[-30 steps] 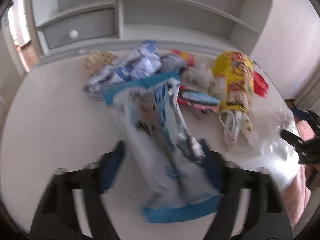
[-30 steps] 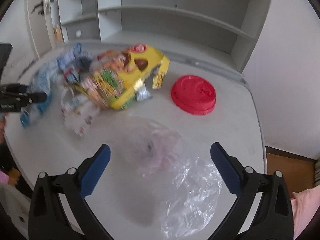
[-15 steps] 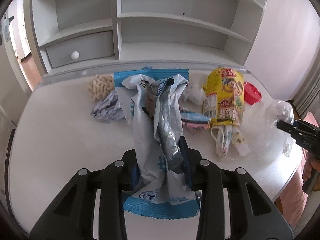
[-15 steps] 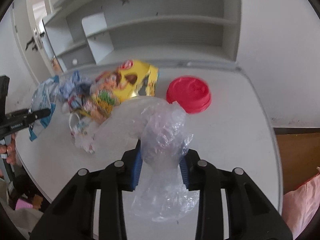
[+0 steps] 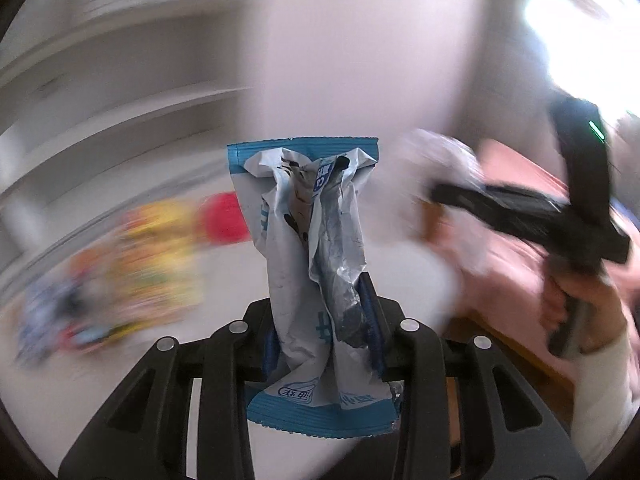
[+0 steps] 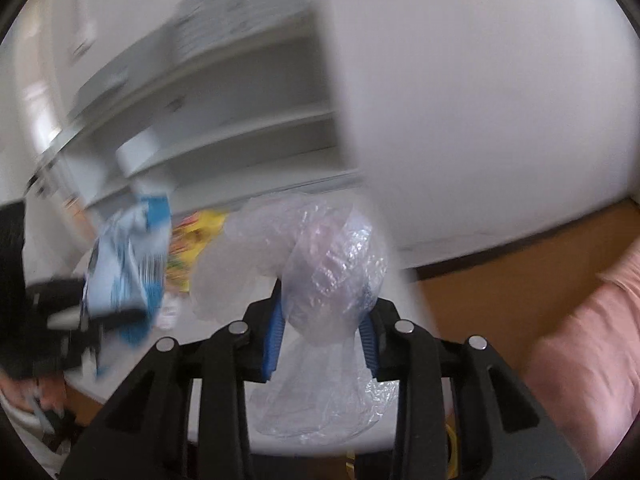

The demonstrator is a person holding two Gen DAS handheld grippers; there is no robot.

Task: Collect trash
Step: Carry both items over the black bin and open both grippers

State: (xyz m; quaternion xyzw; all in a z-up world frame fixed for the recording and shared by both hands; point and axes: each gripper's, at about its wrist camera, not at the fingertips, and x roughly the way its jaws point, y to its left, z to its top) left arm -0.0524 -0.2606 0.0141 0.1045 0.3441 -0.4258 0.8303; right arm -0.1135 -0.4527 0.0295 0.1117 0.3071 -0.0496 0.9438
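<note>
Step in hand, as judged: carry-off. Both pieces are lifted clear of the table (image 5: 248, 272) and the blurred surroundings suggest fast travel. The left gripper (image 5: 322, 334) is clamped on the blue-and-white wrapper (image 5: 308, 248), which stands upright between its pads, creased and torn open. The right gripper (image 6: 322, 334) is clamped on the clear plastic bag (image 6: 320, 276), bunched into a crinkled ball. No bin is visible; the next move calls for locating one and releasing above it. Remaining litter, including the yellow packet (image 5: 160, 256), lies blurred along the table's far edge.
</note>
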